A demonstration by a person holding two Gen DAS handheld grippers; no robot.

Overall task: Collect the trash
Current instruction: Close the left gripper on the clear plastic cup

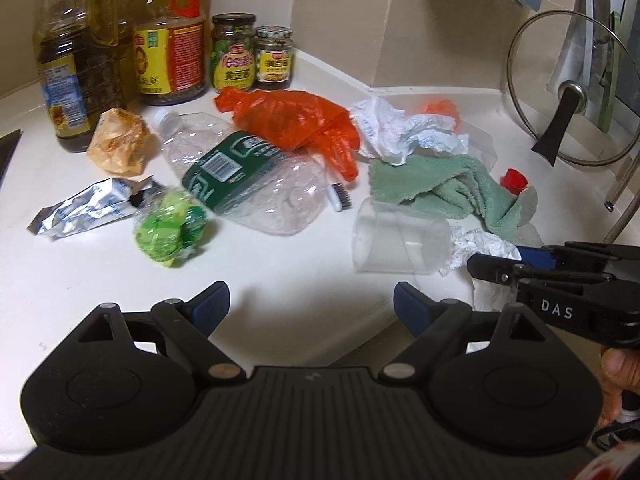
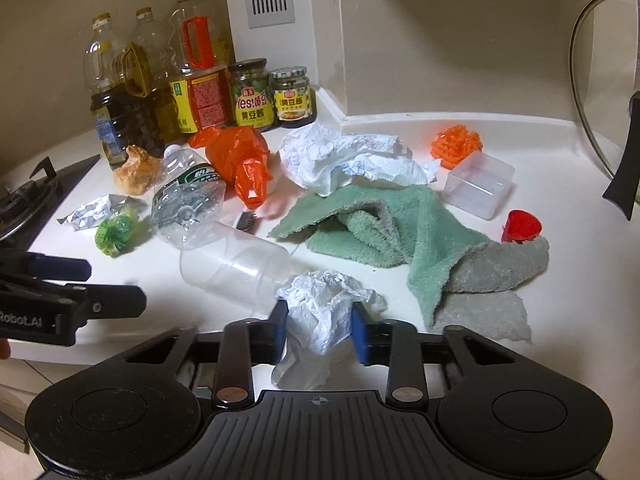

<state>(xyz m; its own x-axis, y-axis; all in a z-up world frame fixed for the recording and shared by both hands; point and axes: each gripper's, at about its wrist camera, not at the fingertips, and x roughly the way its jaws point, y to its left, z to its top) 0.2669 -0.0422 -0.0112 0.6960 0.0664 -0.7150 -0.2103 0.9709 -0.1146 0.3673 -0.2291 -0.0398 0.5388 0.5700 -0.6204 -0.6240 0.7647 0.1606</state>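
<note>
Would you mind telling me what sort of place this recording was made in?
Most likely a home kitchen counter: a gas stove sits at its left edge, cooking oil bottles and sauce jars stand along the wall, and a glass pot lid leans at the right.

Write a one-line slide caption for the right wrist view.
Right gripper pinches a crumpled white plastic bag at the counter edge, beside a tipped clear cup and a green cloth.
</note>
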